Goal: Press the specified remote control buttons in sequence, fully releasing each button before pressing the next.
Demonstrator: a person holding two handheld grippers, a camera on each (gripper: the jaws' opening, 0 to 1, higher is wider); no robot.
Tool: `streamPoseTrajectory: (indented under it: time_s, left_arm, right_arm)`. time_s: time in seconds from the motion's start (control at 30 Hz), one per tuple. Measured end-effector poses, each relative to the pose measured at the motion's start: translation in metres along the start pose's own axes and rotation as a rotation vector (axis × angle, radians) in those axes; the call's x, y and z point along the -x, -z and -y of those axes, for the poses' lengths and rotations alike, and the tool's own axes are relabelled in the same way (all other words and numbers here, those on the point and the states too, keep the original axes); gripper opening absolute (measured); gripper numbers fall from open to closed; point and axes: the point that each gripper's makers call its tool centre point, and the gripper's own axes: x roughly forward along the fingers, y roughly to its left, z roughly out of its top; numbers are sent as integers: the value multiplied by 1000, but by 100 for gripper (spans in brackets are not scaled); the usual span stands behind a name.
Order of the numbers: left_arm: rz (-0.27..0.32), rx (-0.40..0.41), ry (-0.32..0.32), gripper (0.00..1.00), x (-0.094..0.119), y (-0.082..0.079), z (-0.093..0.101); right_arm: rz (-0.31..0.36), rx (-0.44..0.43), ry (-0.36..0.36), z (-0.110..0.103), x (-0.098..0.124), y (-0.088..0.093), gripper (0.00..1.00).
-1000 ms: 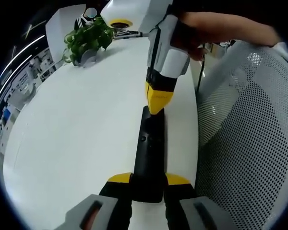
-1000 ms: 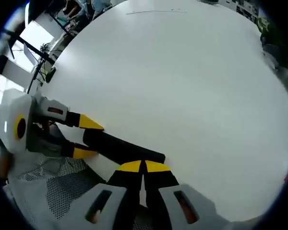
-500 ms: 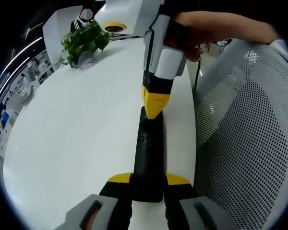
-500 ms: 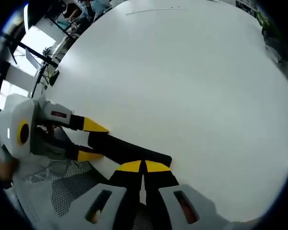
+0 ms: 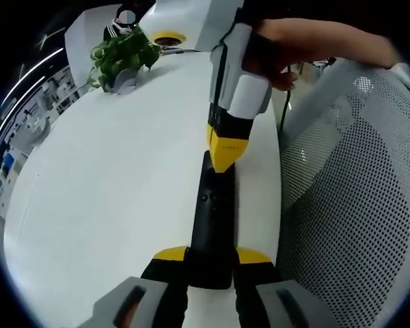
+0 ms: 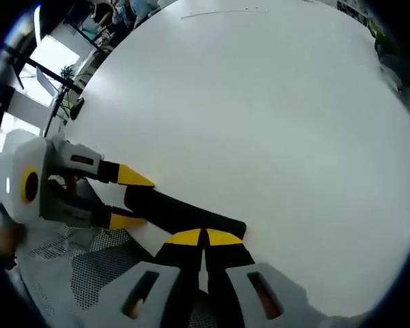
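Two grippers on one black remote [image 5: 212,225], lying on white table [image 5: 109,178] near edge by mesh chair [image 5: 348,205]. Left gripper [image 5: 212,258] clamped on remote's near end, jaws either side. Right gripper [image 5: 225,152] w/ jaws closed together, yellow tips down on remote's far end; person's hand [image 5: 294,48] behind it. Right gripper view: closed tips [image 6: 203,237] at remote [image 6: 184,213], left gripper [image 6: 126,198] gripping other end. Potted plant [image 5: 119,58] at far side of table.

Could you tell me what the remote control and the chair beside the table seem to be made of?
The remote control looks like matte black plastic: dark, smooth, barely reflective. The chair seems to have a pale grey mesh back, probably woven fabric or plastic, since regular small holes cover it.
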Motion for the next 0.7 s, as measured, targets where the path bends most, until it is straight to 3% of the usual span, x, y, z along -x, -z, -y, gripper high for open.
streamPoseTrajectory:
  time_s: [0.17, 0.7]
  left_arm:
    - [-4, 8, -4, 25, -1, 0, -1]
    - [10, 5, -11, 25, -3, -3, -1]
  right_arm:
    - [0, 40, 24, -1, -1, 0, 0]
    - [11, 8, 1, 1, -1, 0, 0]
